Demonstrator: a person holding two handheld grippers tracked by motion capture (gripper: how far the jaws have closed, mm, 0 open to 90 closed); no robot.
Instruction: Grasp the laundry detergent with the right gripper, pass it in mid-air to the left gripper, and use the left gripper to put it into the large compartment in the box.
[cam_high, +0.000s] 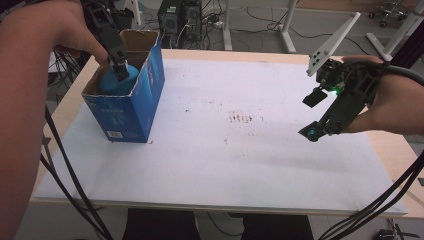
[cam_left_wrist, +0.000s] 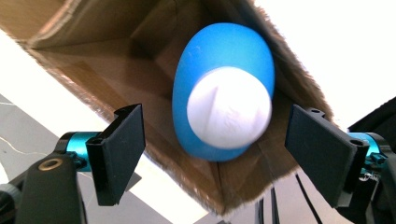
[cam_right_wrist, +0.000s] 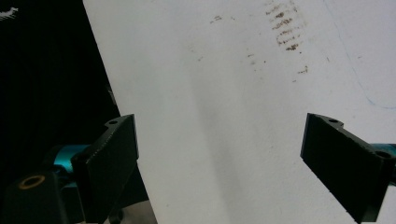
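A blue cardboard box (cam_high: 127, 107) with an open, torn top stands at the table's left. Inside it sits a blue bottle (cam_high: 117, 82) with a white cap (cam_left_wrist: 229, 107), seen end-on in the left gripper view as the bottle (cam_left_wrist: 224, 51) leans against the brown inner wall. My left gripper (cam_high: 120, 70) hangs over the box mouth, open; in its own view the left gripper (cam_left_wrist: 222, 149) has a jaw on each side of the bottle, both apart from it. My right gripper (cam_high: 312, 115) hovers open above the table's right side, and the right gripper (cam_right_wrist: 219, 168) holds nothing.
A white sheet (cam_high: 240, 165) covers the wooden table, with brown smudges (cam_high: 245, 118) near its middle. Black cables (cam_high: 70, 185) trail off the front left edge, and others (cam_high: 395, 195) off the right. Computer towers (cam_high: 180, 20) stand on the floor beyond the table.
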